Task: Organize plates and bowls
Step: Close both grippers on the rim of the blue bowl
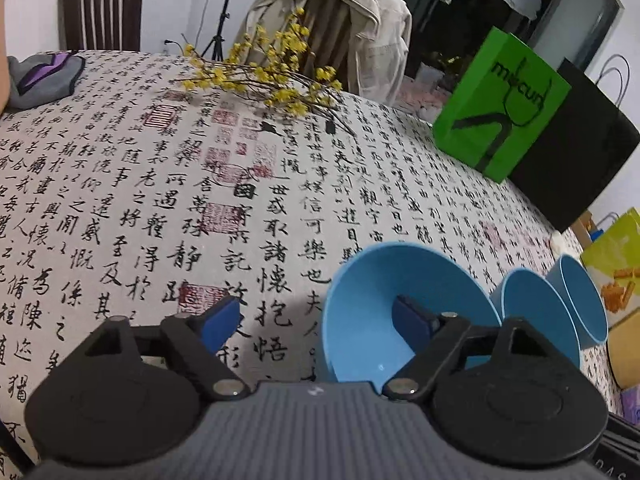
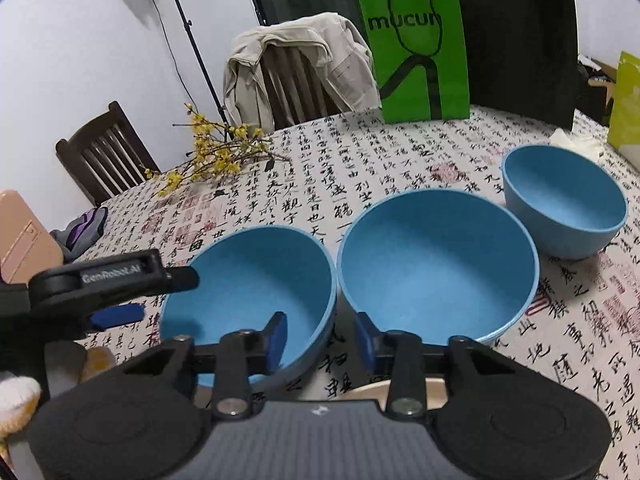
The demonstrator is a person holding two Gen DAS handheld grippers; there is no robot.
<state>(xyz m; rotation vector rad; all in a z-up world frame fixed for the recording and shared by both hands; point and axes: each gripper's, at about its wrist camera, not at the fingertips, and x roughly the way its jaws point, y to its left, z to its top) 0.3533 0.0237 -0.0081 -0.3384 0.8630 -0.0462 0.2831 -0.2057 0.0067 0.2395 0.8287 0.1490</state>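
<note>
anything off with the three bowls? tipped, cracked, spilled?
Nothing stands out. The left bowl, middle bowl and small bowl sit upright in a row on the tablecloth, empty, no cracks or spills visible. Loose yellow flower branches lie on the cloth.

Three bowls (image 2: 436,264) stand in a row across the near bench (image 2: 360,152), rims almost touching, leaving slim gaps; the far left cloth is open up to the flower branch (image 2: 216,156); bags (image 2: 420,52) wall off the far right edge.
</note>
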